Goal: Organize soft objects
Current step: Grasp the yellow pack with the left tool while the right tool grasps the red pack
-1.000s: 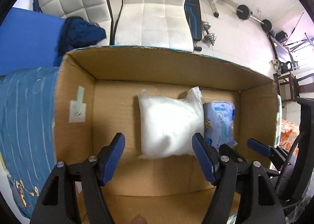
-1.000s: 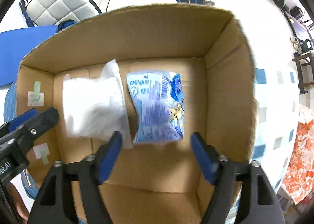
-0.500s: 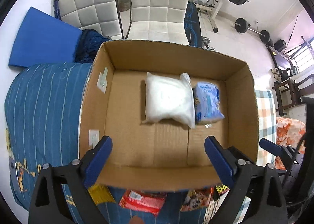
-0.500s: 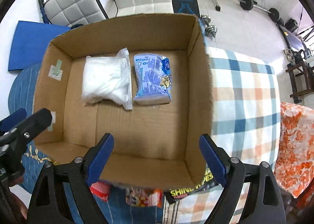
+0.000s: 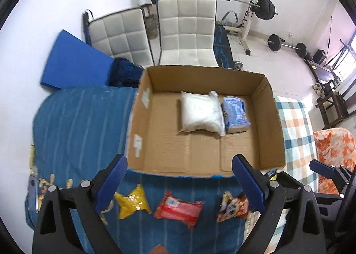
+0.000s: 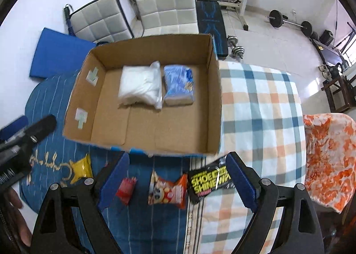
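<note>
An open cardboard box (image 5: 269, 120) (image 6: 214, 98) sits on the bed. Inside lie a white soft pack (image 5: 199, 112) (image 6: 140, 84) and a blue wipes pack (image 5: 234, 112) (image 6: 179, 85), side by side. In front of the box lie a yellow pack (image 5: 131, 201) (image 6: 82, 168), a red pack (image 5: 178, 209) (image 6: 126, 189), an orange snack pack (image 5: 231, 206) (image 6: 169, 189) and a black "Shoe Shine" pack (image 6: 209, 181). My left gripper (image 5: 180, 178) is open and empty above the loose packs. My right gripper (image 6: 178, 178) is open and empty above the orange and black packs.
A blue striped blanket (image 5: 77, 124) covers the bed's left, a checked sheet (image 6: 260, 107) its right. An orange floral cloth (image 6: 329, 158) lies far right. Two white chairs (image 5: 187, 33), a blue mat (image 5: 71, 64) and gym weights (image 5: 264, 9) stand behind.
Both grippers have pulled back and up out of the box, open and empty. The white and blue packs stay inside. The loose packs in front of the box have come into view.
</note>
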A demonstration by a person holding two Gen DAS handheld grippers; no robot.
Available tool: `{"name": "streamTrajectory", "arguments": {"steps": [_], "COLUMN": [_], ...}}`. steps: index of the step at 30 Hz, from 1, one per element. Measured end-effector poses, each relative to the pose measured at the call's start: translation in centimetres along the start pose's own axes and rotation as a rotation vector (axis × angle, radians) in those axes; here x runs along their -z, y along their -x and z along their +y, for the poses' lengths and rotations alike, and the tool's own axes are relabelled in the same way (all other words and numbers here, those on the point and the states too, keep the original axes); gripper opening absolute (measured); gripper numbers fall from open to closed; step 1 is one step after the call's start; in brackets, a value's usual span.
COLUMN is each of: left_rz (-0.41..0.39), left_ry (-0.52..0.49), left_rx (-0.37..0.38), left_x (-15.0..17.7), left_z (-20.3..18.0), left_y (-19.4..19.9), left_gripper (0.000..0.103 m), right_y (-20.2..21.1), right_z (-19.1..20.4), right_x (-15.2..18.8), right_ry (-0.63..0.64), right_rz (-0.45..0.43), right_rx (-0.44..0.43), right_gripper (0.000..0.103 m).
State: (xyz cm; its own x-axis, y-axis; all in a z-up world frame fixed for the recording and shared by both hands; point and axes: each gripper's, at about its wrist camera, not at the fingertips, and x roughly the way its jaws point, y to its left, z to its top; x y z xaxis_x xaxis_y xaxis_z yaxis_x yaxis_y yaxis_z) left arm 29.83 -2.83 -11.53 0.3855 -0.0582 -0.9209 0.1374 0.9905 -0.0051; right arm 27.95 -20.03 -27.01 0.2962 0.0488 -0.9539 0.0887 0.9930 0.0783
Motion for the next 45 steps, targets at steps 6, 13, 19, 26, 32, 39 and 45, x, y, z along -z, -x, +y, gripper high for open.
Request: {"name": "streamTrajectory", "arguments": {"steps": [6, 13, 19, 26, 32, 39, 45], "left_rz": [0.004, 0.142, 0.287, 0.34, 0.389, 0.468, 0.505], "left_ry": [-0.03, 0.039, 0.111, 0.121, 0.126, 0.366, 0.377], "left_rx": [-0.095, -0.24, -0.283, -0.304, -0.262, -0.01, 0.022], "left_x": [3.4, 9.9, 14.5, 17.0, 17.0, 15.2, 13.4], "left_z": [3.2, 9.5, 13.9, 17.0, 18.5, 20.1, 18.2], "left_y": [1.2, -2.3, -6.7, -8.7, -9.8, -12.0, -15.4], "left_gripper": [0.096, 0.096, 0.096, 0.096, 0.096, 0.096, 0.096], "right_y": [-2.5, -8.6, -15.0, -21.1, -21.9, -21.1, -20.9], "right_z": [2.5, 8.3, 14.5, 18.6, 17.8, 11.8, 8.1], "right_x": [4.3, 7.4, 8.4, 9.5, 8.8, 8.7, 9.8], "right_ry": [0.125, 0.296, 0.533, 0.684, 0.534, 0.082, -0.16], "right_rz": [0.107, 0.234, 0.299, 0.411, 0.423, 0.446, 0.469], "right_rx": [0.001, -0.057, -0.013, 0.042, 0.04, 0.081, 0.004], "right_gripper": [0.091, 0.091, 0.091, 0.087, 0.069, 0.06, 0.058]}}
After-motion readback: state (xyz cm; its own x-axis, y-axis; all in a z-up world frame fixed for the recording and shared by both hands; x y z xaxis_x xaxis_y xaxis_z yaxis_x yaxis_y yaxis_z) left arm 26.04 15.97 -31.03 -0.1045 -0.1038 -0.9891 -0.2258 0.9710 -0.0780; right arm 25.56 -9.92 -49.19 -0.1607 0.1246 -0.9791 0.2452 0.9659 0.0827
